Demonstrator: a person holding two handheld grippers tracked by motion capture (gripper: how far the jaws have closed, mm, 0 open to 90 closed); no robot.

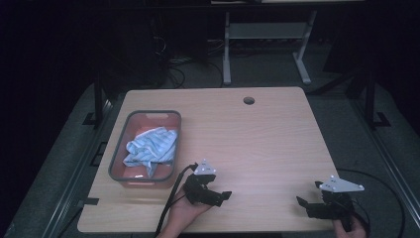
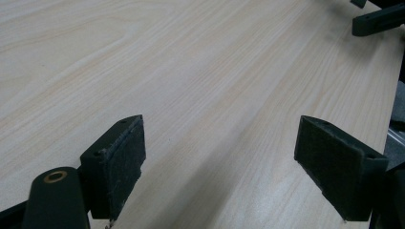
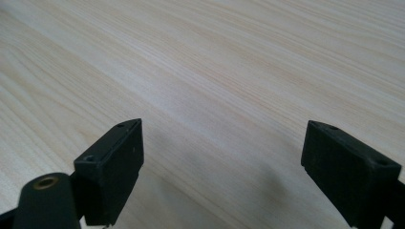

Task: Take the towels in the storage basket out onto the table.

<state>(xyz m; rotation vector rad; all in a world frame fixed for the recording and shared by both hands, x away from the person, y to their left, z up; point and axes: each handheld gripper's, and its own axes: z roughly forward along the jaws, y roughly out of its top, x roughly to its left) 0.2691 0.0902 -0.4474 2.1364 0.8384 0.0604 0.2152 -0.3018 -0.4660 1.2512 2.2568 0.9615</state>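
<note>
The high view looks forward and down over the whole tabletop [image 1: 267,134] from its near side. Each gripper view sits low and close, looking along its own fingers across bare wood grain, a patch the high view also covers.

The table [image 1: 267,139] is seen as pale wood with fine grain and a smooth, matt finish. The towel [image 1: 151,148] looks like soft striped cloth, the bin [image 1: 143,115] like plastic. The pads [image 2: 126,162] are rough and matt
</note>
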